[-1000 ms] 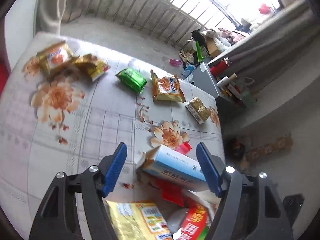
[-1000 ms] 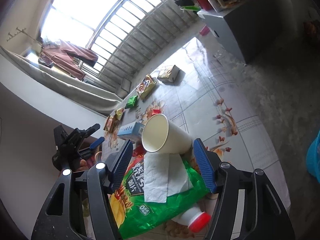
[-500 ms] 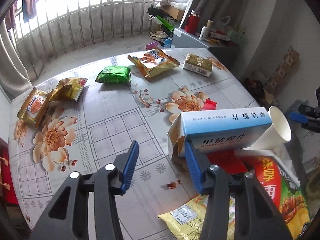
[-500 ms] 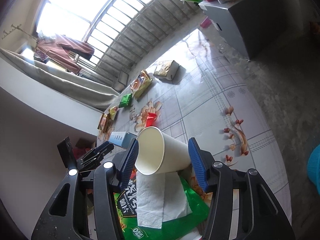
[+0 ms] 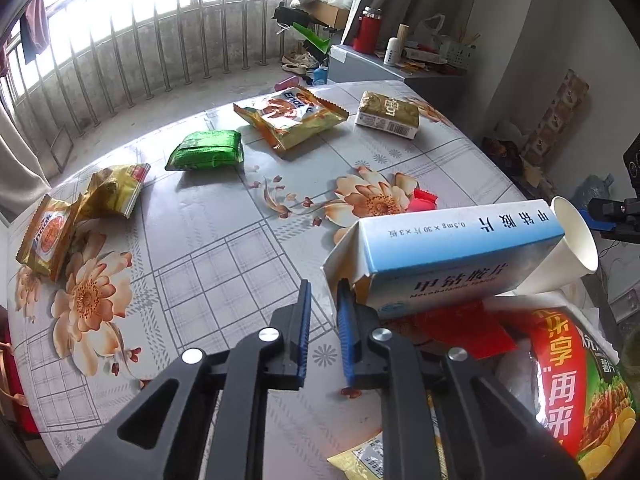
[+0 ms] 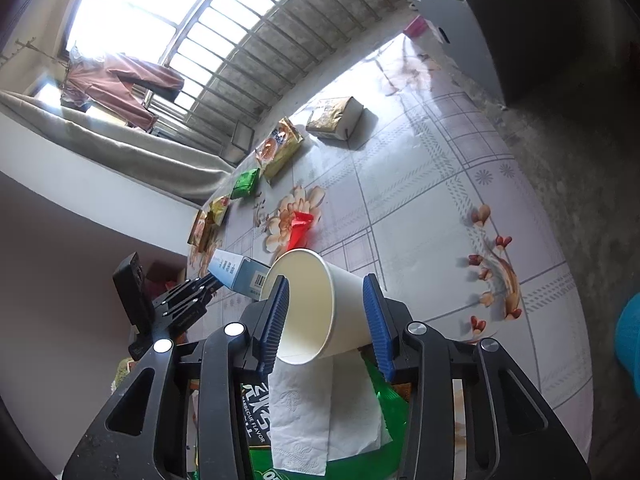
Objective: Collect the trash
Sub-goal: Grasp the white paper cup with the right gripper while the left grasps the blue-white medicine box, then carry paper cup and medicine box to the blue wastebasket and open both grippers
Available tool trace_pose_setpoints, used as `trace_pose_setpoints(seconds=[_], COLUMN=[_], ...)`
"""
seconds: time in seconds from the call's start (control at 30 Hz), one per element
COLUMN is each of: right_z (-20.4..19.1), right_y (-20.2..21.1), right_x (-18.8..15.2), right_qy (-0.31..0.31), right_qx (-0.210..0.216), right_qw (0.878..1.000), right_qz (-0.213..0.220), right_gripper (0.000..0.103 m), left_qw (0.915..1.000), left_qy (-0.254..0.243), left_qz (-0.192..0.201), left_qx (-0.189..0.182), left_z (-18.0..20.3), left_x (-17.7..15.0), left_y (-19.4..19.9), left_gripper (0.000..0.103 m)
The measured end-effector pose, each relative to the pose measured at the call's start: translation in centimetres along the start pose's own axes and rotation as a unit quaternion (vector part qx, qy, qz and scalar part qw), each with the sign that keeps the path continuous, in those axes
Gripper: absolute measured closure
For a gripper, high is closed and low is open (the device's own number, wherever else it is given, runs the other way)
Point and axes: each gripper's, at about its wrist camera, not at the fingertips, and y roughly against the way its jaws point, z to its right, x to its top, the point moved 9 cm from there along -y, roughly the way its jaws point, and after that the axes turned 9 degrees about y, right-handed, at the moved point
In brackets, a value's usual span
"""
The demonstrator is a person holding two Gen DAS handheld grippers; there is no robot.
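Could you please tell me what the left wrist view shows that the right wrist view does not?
Only the left wrist view shows the left hand-held gripper closing on the open flap of the blue medicine box. Only the right wrist view shows the right hand-held gripper closing around the paper cup, and the white napkin. Both show the green packet and red wrapper.

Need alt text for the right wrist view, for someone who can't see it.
The right gripper is closing around a white paper cup lying on its side, above a tissue and a green chip bag. Snack wrappers dot the floral table beyond.
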Motion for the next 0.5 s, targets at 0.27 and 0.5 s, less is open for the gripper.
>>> trace_pose_setpoints(seconds=[0.27, 0.5], right_z=[-0.1, -0.1], right_y=[-0.4, 0.0], right_x=[-0.6, -0.7], right_qy=[0.005, 0.011], right_qx=[-0.007, -0.022], right_qw=[1.000, 1.000], right_qz=[-0.018, -0.013], right_gripper=[0.088, 0.097], left_qw=[0.9999, 0.9989], left_qy=[0.005, 0.022], left_qz=[0.015, 0.042], left_qx=[0.001, 0.002], left_z=[0.3, 0.4], left_x=[-0.1, 0.4], left_y=[0.7, 2.2], left_gripper=[0.101, 0.101])
